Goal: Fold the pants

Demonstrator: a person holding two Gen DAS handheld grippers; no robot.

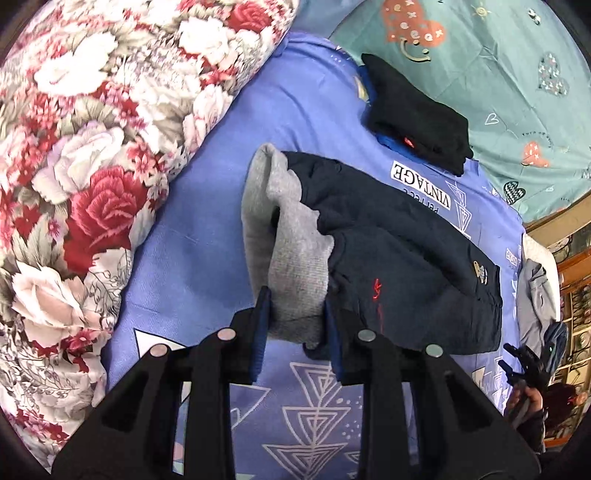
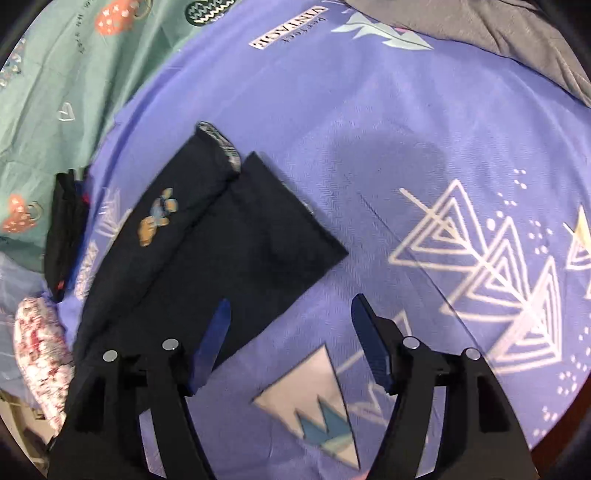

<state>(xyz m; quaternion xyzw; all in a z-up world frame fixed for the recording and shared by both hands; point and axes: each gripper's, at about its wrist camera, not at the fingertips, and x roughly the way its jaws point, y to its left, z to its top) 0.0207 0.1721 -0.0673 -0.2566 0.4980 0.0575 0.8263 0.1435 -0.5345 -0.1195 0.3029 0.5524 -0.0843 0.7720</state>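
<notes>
Dark navy pants [image 1: 399, 251] with a grey inner lining [image 1: 291, 258] lie on the blue patterned bedsheet [image 1: 221, 192]. My left gripper [image 1: 297, 321] is shut on the grey turned-out waist end of the pants and holds it lifted. In the right wrist view the pants [image 2: 207, 236] lie folded on the sheet, with a small bear patch [image 2: 157, 216]. My right gripper [image 2: 290, 332] is open and empty, its left finger over the pants' near edge. The right gripper also shows in the left wrist view [image 1: 524, 363], held in a hand.
A folded black garment [image 1: 413, 114] lies behind the pants, also in the right wrist view [image 2: 64, 229]. A floral quilt [image 1: 92, 166] bulks on the left. A teal sheet [image 1: 498, 74] lies at the back. A grey garment [image 2: 498, 33] lies far right.
</notes>
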